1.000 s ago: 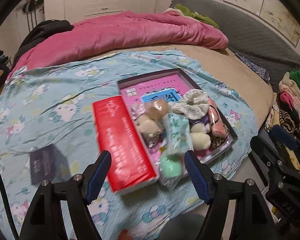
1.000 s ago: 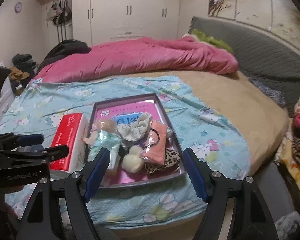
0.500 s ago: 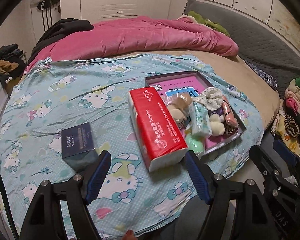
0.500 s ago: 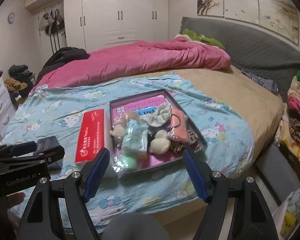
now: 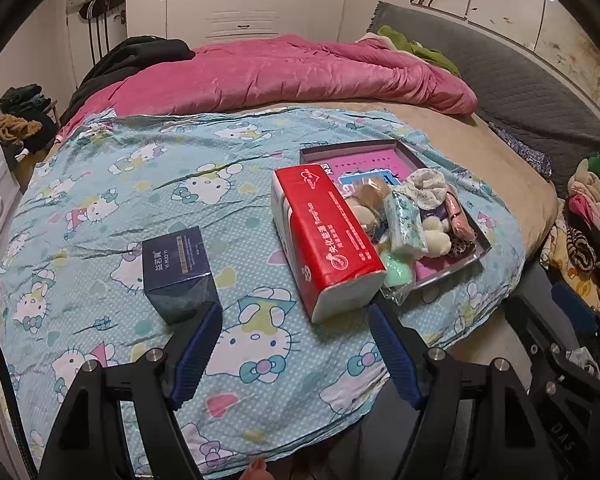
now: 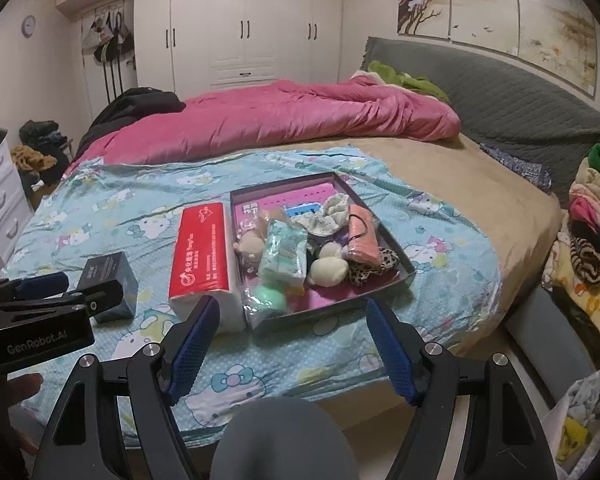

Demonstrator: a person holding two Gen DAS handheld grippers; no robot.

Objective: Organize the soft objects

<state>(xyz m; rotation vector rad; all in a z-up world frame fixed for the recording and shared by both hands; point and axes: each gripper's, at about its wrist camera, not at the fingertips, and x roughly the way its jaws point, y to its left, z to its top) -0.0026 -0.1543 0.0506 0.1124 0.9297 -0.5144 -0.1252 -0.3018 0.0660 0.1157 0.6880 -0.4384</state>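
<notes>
Soft little toys and cloth bits [image 6: 320,248] are piled in the flat grey box [image 6: 405,277] on the bed, so one should be picked gently from the top while the left tool [image 5: 296,354] and right tool [image 6: 290,344] are held wide and empty.

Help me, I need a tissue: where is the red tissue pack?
In both views the red tissue pack lies on the light-blue cartoon-print sheet, against the shallow grey tray's left side, right of the dark-blue box.
</notes>
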